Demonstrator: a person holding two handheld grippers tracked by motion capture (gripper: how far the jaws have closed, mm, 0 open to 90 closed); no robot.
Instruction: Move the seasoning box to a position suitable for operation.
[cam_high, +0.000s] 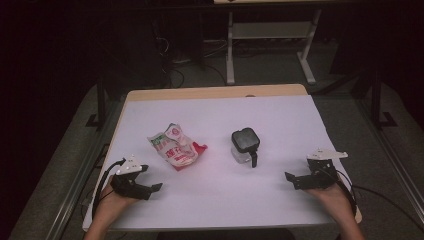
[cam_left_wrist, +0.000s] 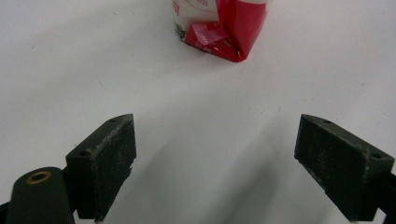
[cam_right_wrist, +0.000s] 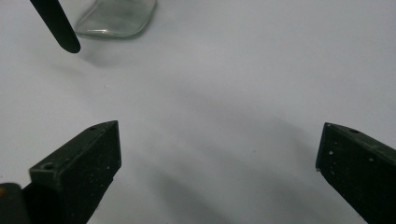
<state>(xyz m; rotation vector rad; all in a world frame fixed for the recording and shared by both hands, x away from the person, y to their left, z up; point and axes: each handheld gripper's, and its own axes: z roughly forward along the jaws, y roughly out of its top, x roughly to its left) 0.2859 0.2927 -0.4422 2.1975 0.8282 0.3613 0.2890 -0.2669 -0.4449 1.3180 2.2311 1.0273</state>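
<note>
A crumpled white and red snack bag (cam_high: 177, 147) lies left of the table's middle; its red end (cam_left_wrist: 224, 28) shows at the top of the left gripper view. A small clear glass jar with a black lid (cam_high: 245, 145) and a black handle stands right of the middle; its glass base (cam_right_wrist: 116, 18) appears top left in the right gripper view. My left gripper (cam_high: 152, 189) rests near the front left, open, jaws wide apart with nothing between them. My right gripper (cam_high: 292, 179) sits at the front right, also open and empty.
A white sheet covers the wooden table (cam_high: 215, 92), whose bare edge shows at the back. Cables trail from both grippers off the table's sides. A white desk frame (cam_high: 270, 35) stands on the floor beyond.
</note>
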